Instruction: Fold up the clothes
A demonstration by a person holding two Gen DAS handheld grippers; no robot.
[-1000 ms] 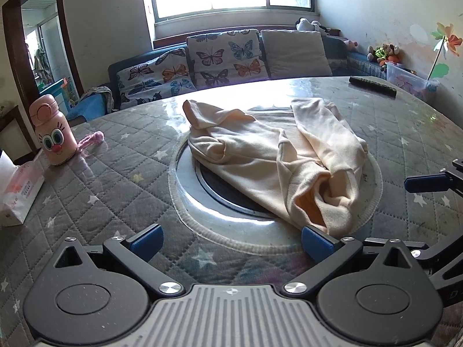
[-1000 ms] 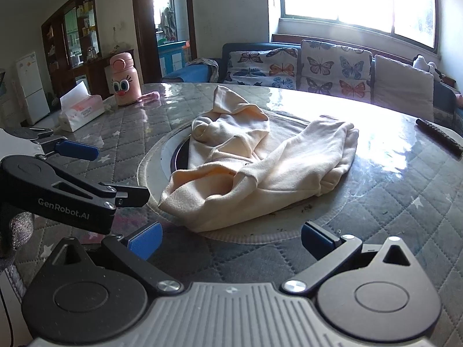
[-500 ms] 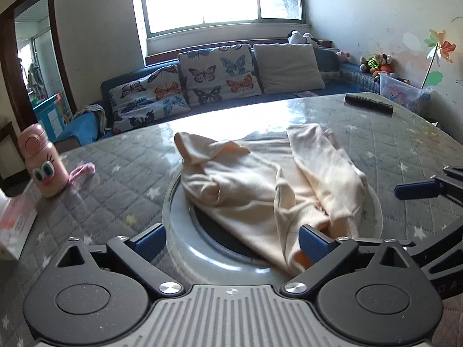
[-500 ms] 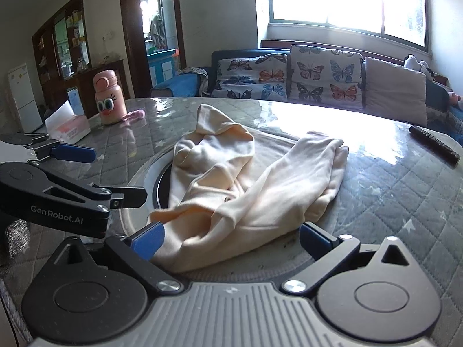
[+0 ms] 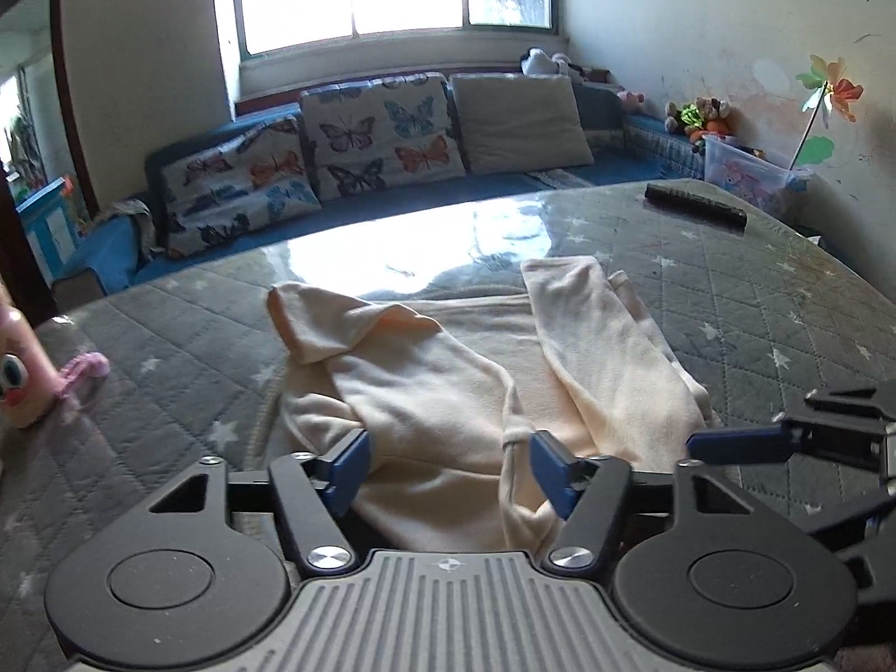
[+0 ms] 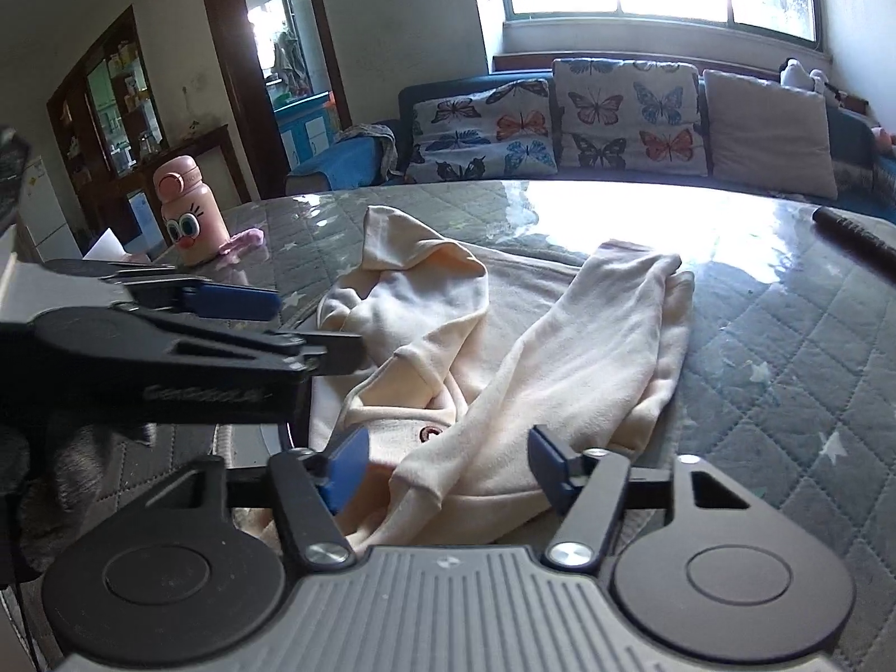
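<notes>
While both stand open and empty, left tool (image 5: 451,467) and right tool (image 6: 448,467) straddle cream garment (image 5: 448,392).

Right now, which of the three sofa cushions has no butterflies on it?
The plain beige cushion, rightmost of the row in both views. The two butterfly cushions left of it are covered in coloured butterflies; this one has no print.

Both wrist views sit low and close over the grey quilted star-print table (image 5: 784,302), facing the butterfly-cushioned blue sofa (image 6: 560,117). Each frames the crumpled cream fabric garment (image 5: 448,381) (image 6: 560,347); the right view stands further right, angled leftward.
</notes>
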